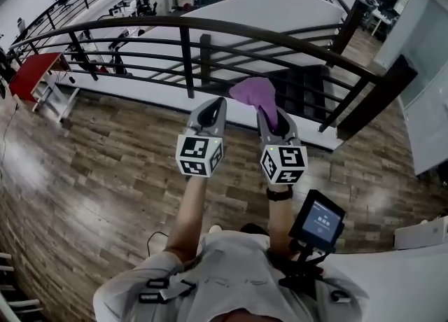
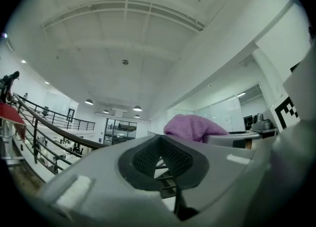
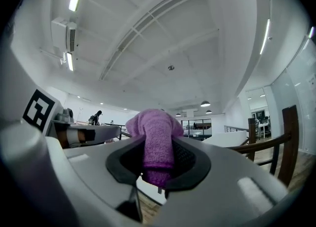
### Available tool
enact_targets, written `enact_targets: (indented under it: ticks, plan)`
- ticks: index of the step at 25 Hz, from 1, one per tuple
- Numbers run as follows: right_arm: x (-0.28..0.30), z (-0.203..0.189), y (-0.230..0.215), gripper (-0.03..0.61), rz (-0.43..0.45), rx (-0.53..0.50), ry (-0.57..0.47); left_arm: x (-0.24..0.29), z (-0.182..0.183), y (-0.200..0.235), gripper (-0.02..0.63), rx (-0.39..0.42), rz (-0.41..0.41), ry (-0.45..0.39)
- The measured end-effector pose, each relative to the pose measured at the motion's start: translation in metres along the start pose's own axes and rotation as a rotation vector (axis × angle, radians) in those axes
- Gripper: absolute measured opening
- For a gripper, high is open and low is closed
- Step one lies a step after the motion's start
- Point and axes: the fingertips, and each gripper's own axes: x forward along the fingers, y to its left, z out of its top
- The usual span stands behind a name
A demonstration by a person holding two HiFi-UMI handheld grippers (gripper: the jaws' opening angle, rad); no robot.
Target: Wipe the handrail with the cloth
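Wood-plank flooring (image 1: 105, 166) runs up to the dark handrail (image 1: 231, 28) in the head view, where the purple cloth (image 1: 253, 93) stands up from the right gripper (image 1: 266, 112), near the rail but not touching it. The left gripper view shows the left gripper (image 2: 162, 142) with its jaws pressed together on nothing. In the right gripper view the jaws clench only a narrow fold of the cloth, so friction along the rail could probably tug it loose, or the bare jaw tips could scrape the rail.

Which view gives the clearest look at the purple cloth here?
The right gripper view: the cloth fills the middle, pinched in the right claw. The head view shows it bunched beyond that claw, with the handrail ahead. The left gripper view catches only its top.
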Motion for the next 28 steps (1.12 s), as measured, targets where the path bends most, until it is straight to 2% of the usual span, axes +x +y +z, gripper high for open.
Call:
enact_targets:
  ticks: [4, 9, 12, 15, 19, 24, 28]
  plan:
    - [0.032, -0.015, 0.021, 0.098, 0.056, -0.005, 0.029, 0.001, -0.013, 0.032, 0.0, -0.003, 0.046, 0.024]
    - [0.054, -0.013, 0.036, 0.098, 0.134, -0.014, 0.01, -0.001, -0.006, 0.052, -0.002, -0.033, 0.077, -0.002]
    - [0.088, -0.024, 0.049, 0.098, 0.207, -0.004, 0.01, 0.006, -0.012, 0.078, -0.002, -0.048, 0.122, 0.004]
    - [0.128, -0.02, 0.035, 0.098, 0.256, 0.022, 0.005, 0.039, -0.009, 0.096, -0.002, -0.034, 0.16, 0.01]
    - [0.184, -0.012, 0.006, 0.098, 0.295, 0.033, -0.015, 0.081, 0.002, 0.125, -0.002, -0.005, 0.252, 0.001]
    - [0.248, -0.025, -0.011, 0.098, 0.339, 0.037, -0.018, 0.119, -0.012, 0.154, -0.002, -0.053, 0.254, -0.039]
    - [0.275, -0.039, -0.023, 0.098, 0.364, 0.056, 0.0, 0.141, -0.024, 0.165, -0.002, -0.057, 0.279, -0.026]
